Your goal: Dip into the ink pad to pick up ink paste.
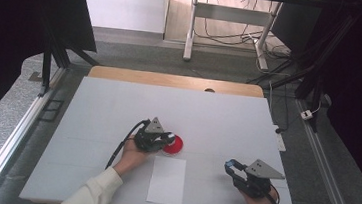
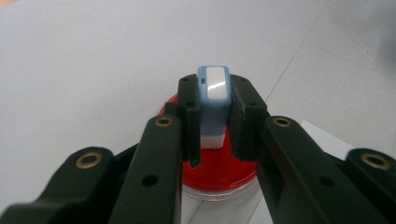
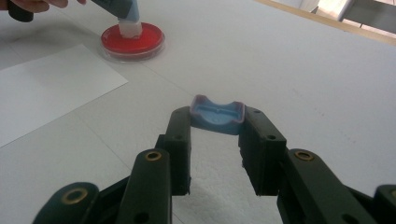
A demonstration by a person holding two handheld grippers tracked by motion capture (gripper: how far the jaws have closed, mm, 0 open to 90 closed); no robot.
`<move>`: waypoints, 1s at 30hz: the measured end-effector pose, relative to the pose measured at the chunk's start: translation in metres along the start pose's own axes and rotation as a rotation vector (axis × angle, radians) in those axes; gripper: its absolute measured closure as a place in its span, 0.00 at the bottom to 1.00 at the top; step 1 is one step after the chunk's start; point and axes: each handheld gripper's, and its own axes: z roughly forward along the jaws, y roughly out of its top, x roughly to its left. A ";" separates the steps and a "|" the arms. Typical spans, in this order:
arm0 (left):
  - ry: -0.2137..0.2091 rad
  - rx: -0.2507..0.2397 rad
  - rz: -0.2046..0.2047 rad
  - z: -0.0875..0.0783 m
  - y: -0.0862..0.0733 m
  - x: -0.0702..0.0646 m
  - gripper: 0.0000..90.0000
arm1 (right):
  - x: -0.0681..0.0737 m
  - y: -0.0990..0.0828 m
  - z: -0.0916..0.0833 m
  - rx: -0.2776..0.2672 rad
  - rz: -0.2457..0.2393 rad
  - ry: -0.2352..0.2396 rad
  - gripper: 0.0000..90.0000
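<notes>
Left tongs [image 2: 212, 116] pinching a blue-and-white stamp [image 2: 213, 100], base pressed into the red ink dish [image 2: 219, 175] directly beneath. Right tongs [image 3: 217, 128] clamped on the stamp's blue cap [image 3: 218, 114], held apart, above bare surface [image 3: 303, 70]. White paper sheet [image 1: 167, 180] between both tongs. Risk: tilted lift could drag the dish or smear ink across the sheet.
</notes>
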 end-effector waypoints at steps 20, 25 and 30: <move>0.023 -0.010 0.044 -0.002 0.002 -0.004 0.84 | -0.001 0.000 0.000 0.018 0.006 -0.019 0.72; 0.035 -0.012 0.052 -0.002 0.004 -0.006 0.84 | -0.002 0.000 0.001 0.018 0.003 -0.012 0.72; 0.032 -0.045 0.043 -0.007 0.007 -0.007 0.84 | 0.000 0.000 0.001 0.015 0.004 -0.010 0.72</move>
